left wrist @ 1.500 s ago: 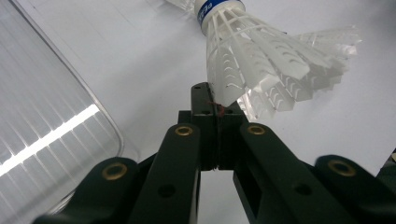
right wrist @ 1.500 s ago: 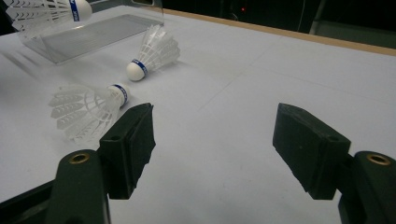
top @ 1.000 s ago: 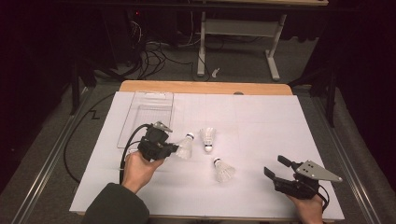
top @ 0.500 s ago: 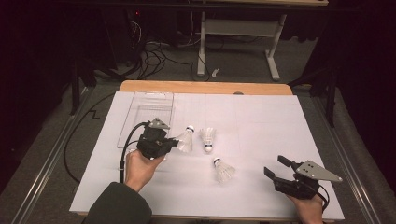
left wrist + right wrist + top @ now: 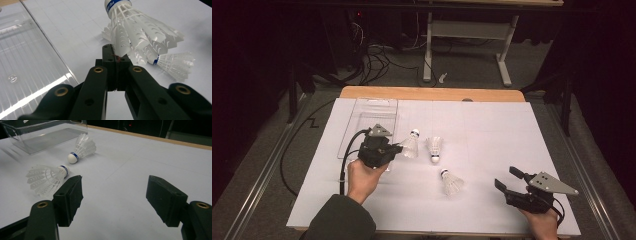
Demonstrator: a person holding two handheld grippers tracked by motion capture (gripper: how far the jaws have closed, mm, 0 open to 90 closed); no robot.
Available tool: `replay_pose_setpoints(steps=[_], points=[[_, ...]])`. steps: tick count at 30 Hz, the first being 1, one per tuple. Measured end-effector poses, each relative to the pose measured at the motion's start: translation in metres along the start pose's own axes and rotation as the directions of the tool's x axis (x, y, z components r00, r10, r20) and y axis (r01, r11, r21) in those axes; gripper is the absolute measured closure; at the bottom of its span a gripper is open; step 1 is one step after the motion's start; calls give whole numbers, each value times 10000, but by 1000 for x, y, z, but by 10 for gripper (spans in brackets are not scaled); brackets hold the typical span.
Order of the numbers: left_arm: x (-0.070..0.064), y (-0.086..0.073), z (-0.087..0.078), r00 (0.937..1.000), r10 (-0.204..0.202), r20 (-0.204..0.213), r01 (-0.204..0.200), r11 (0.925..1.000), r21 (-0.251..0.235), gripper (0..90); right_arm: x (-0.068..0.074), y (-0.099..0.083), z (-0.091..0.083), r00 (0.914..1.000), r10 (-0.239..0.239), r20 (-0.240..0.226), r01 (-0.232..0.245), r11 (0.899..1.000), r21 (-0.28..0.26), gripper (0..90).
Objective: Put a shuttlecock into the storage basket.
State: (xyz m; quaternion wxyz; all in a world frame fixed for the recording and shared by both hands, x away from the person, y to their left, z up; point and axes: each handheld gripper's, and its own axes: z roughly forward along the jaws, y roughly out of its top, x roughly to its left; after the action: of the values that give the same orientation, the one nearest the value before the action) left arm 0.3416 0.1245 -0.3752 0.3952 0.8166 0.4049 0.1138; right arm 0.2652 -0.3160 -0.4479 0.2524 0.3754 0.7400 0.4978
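Note:
Three white feather shuttlecocks are on the white table sheet (image 5: 492, 130). My left gripper (image 5: 397, 149) is shut on the feather skirt of the first shuttlecock (image 5: 410, 146), holding it cork up just off the sheet; the left gripper view shows the skirt (image 5: 135, 32) pinched between the jaw tips (image 5: 116, 56). A second shuttlecock (image 5: 434, 148) lies just right of it, also seen behind the held one (image 5: 172, 62). The third shuttlecock (image 5: 452, 182) lies nearer the front. My right gripper (image 5: 507, 179) stands open at the front right, its jaws wide apart and empty (image 5: 115, 195), with the third shuttlecock (image 5: 47, 178) off its left jaw.
A clear plastic tray (image 5: 372, 120) sits at the back left of the sheet, just beyond my left gripper, and shows close by (image 5: 25, 62) and far off (image 5: 42, 135). The wooden table edge (image 5: 432, 93) runs along the back. Cables and a desk frame lie on the floor beyond.
My left gripper has lifted the held shuttlecock slightly and carried it a little toward the back. The right gripper and the other two shuttlecocks have stayed put.

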Motion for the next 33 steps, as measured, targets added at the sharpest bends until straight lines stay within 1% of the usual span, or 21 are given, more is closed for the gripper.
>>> replay_pose_setpoints(steps=[4,13,20,23,29,33], points=[[4,0,-2,9999,-92,-98,91,9999,-95,896,0,0,0,10000,-31,8,31,10000,-2,298],[12,-1,-6,9995,-273,-149,269,9994,-221,896,0,0,0,10000,-45,18,45,10000,-10,299],[19,-2,-9,9986,-493,-195,487,9984,-297,896,0,0,0,10000,-27,29,27,10000,-34,300],[22,-2,-11,9985,-476,-262,468,9984,-303,896,0,0,-1,10000,-25,36,25,10000,-52,300],[28,-2,-12,9975,-629,-322,618,9975,-340,897,0,0,-1,10000,-35,30,35,10000,-44,300],[30,-2,-13,9971,-649,-401,635,9974,-346,896,0,0,0,10000,-47,36,48,10000,-42,300]])
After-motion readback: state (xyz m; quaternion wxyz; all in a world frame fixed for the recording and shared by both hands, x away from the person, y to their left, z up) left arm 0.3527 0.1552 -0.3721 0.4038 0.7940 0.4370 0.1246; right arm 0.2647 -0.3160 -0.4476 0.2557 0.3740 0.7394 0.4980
